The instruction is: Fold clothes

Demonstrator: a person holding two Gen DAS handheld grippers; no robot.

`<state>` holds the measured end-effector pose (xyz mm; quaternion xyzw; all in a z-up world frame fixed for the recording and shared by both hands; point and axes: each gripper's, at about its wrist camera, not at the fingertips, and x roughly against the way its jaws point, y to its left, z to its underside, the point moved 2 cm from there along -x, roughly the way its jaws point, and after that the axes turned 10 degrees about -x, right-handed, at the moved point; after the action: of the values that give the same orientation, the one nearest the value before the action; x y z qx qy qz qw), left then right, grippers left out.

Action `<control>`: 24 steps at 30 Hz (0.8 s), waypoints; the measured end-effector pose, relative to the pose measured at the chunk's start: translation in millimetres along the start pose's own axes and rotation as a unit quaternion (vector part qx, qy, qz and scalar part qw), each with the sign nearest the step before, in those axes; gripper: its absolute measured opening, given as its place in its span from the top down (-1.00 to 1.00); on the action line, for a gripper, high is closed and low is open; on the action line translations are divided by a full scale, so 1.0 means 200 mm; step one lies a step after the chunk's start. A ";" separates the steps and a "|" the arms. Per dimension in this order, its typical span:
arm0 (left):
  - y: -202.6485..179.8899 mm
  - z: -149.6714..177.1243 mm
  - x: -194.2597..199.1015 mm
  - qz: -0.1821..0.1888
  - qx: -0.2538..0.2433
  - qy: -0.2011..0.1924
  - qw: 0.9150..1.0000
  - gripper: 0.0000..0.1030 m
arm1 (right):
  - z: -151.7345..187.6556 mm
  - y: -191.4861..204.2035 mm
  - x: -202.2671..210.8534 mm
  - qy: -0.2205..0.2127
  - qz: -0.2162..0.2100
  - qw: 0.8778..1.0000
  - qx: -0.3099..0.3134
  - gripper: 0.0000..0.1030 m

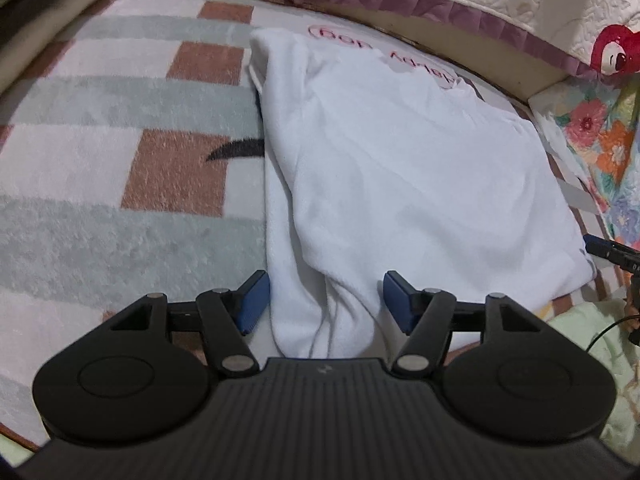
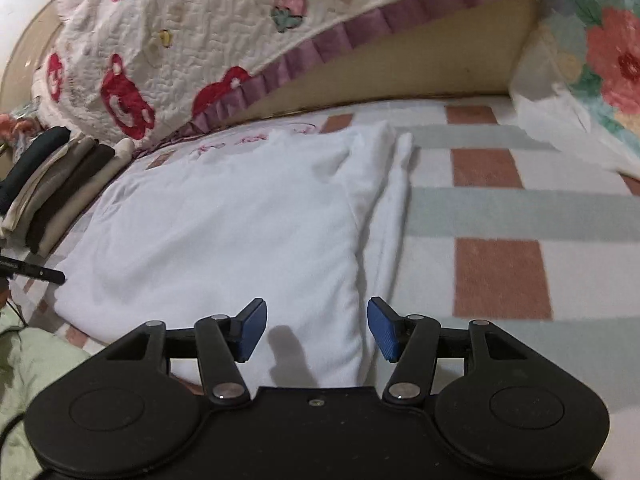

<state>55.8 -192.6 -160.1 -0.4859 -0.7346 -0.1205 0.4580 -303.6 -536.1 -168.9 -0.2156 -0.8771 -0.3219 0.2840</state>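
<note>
Folded white garment (image 1: 420, 168) on blanket (image 1: 100, 208), grippers open

The white garment (image 1: 420, 168) looks like soft, matt fleecy cloth. Beneath it, the checked blanket (image 1: 120, 208) is fuzzy and napped. The quilt (image 2: 192, 32) is stitched, puckered cotton. Each hand-held gripper (image 1: 326, 300) (image 2: 317, 328) is matt black plastic with ribbed blue pads (image 2: 382, 330) and shiny metal pins.

Both wrist views low, close, facing forward — sharing white garment (image 1: 400, 168) (image 2: 224, 232).
</note>
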 end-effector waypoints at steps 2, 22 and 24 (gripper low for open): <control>0.00 0.00 0.01 -0.002 0.002 -0.003 1.000 -0.21 | 0.01 0.00 -0.01 0.003 -0.012 1.000 -0.005 -0.23; 0.00 0.05 0.12 0.067 -0.026 -0.071 0.995 -0.14 | 0.02 -0.06 0.02 0.027 -0.114 0.984 -0.133 0.85; 0.00 0.06 0.12 0.076 -0.022 -0.071 0.994 -0.14 | -0.01 -0.05 0.12 -0.007 -0.131 0.983 -0.130 0.85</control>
<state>46.2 -169.9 -147.7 -0.5577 -0.7232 -0.0671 0.4019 -326.3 -539.8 -156.8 -0.1361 -0.8503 -0.4663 0.2026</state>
